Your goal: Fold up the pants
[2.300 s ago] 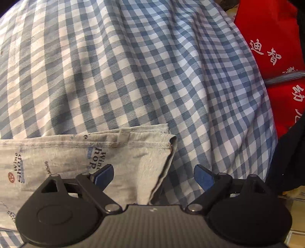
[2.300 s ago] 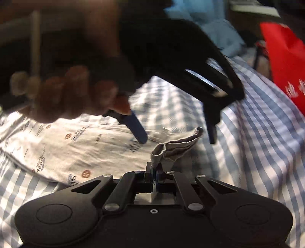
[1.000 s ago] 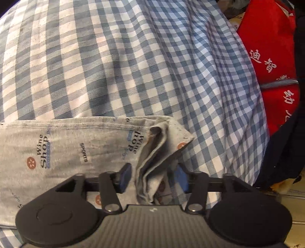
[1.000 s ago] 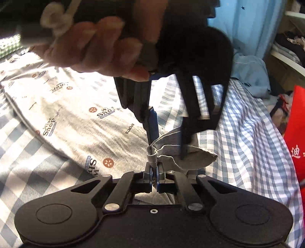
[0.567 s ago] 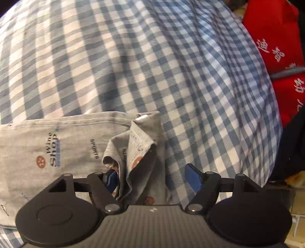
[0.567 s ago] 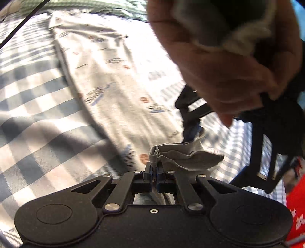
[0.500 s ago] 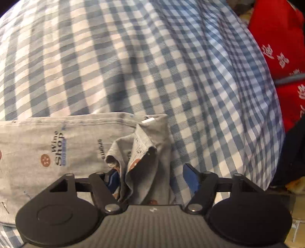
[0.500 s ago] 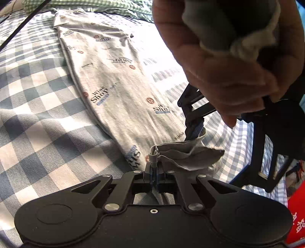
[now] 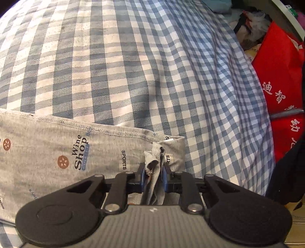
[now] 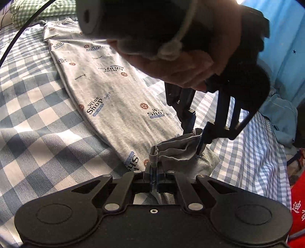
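Note:
Grey printed pants (image 10: 114, 99) lie stretched out on a blue-and-white checked bed sheet (image 10: 38, 118), legs stacked. In the left wrist view the pants (image 9: 57, 152) run off to the left. My left gripper (image 9: 153, 177) is shut on a bunched corner of the leg cuff. It also shows in the right wrist view (image 10: 198, 139), held by a hand, pinching the far side of the same cuff. My right gripper (image 10: 153, 174) is shut on the near corner of the cuff (image 10: 175, 148), which is lifted slightly off the sheet.
A red bag with white characters (image 9: 280, 80) stands beside the bed at the right. Light blue cloth (image 10: 280, 116) lies at the bed's far right edge. A green checked pillow (image 10: 38, 11) sits at the far end near the waistband.
My left gripper has closed its jaws on the bunched cuff corner; half a second ago they stood apart around it. My right gripper stays shut on the cuff.

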